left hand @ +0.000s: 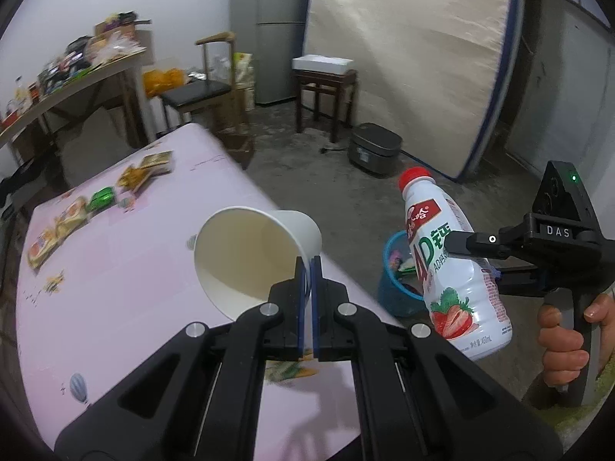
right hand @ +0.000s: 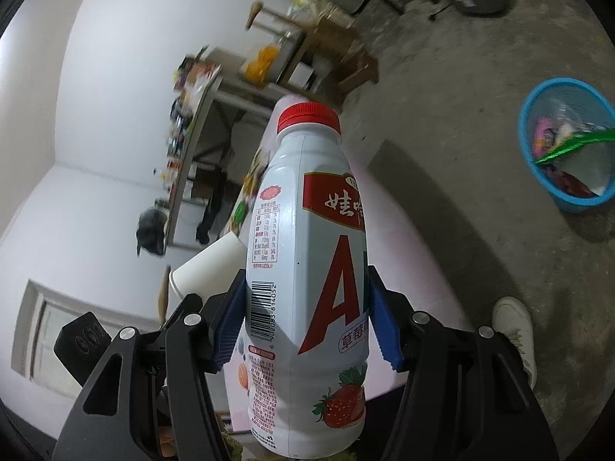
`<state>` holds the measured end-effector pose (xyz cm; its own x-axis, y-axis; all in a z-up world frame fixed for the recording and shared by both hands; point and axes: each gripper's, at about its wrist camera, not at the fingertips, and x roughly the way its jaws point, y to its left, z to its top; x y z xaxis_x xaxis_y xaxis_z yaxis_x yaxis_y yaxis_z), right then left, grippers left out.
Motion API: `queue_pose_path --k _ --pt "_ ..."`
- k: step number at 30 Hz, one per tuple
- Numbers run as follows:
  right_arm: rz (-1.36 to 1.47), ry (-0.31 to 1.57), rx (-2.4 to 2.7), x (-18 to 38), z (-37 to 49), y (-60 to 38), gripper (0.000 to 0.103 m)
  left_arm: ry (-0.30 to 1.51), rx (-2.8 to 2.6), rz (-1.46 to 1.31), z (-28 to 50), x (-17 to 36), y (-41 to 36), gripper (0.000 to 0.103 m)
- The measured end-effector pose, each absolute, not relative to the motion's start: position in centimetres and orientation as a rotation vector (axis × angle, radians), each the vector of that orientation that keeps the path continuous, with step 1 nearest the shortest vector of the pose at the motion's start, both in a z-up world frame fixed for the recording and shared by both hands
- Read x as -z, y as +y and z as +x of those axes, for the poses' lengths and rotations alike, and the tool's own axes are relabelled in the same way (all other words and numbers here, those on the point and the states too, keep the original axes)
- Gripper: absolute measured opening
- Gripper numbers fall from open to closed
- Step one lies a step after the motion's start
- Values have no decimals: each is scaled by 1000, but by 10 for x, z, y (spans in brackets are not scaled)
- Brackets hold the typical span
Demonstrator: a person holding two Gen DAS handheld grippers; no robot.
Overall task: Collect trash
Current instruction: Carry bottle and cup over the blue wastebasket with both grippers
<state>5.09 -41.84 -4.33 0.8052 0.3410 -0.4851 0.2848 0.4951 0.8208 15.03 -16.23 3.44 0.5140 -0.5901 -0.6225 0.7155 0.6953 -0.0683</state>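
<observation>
My left gripper [left hand: 307, 263] is shut on the rim of a white paper cup [left hand: 253, 257], held tilted above the pink table [left hand: 134, 307]. The cup also shows in the right wrist view [right hand: 209, 269]. My right gripper [right hand: 307, 288] is shut on a white strawberry drink bottle with a red cap [right hand: 307, 269], held in the air past the table's edge. In the left wrist view the bottle [left hand: 453, 265] and right gripper [left hand: 476, 249] hang above a blue bin [left hand: 396, 280] on the floor. The bin [right hand: 569, 146] holds some wrappers.
Several snack wrappers [left hand: 77, 215] lie on the table's far left part. A cluttered shelf [left hand: 69, 73], a chair [left hand: 200, 92], a wooden stool [left hand: 324, 96], a grey appliance [left hand: 374, 148] and a leaning mattress [left hand: 407, 57] stand around the concrete floor.
</observation>
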Motion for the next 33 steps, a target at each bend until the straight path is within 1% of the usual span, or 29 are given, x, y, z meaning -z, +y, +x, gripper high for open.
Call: queue_pose_path --k 10,18,22,33 --pt "1246 522 195 81 -44 -486 58 702 973 273 124 -30 -252 1" --pt "1455 458 385 144 -115 -535 58 762 1062 335 115 -7 -314 1" --pt "1557 451 432 175 -119 -548 58 796 1073 358 118 7 -339 1" --pt "1944 493 509 291 -64 -593 58 887 1065 381 141 40 -366 1"
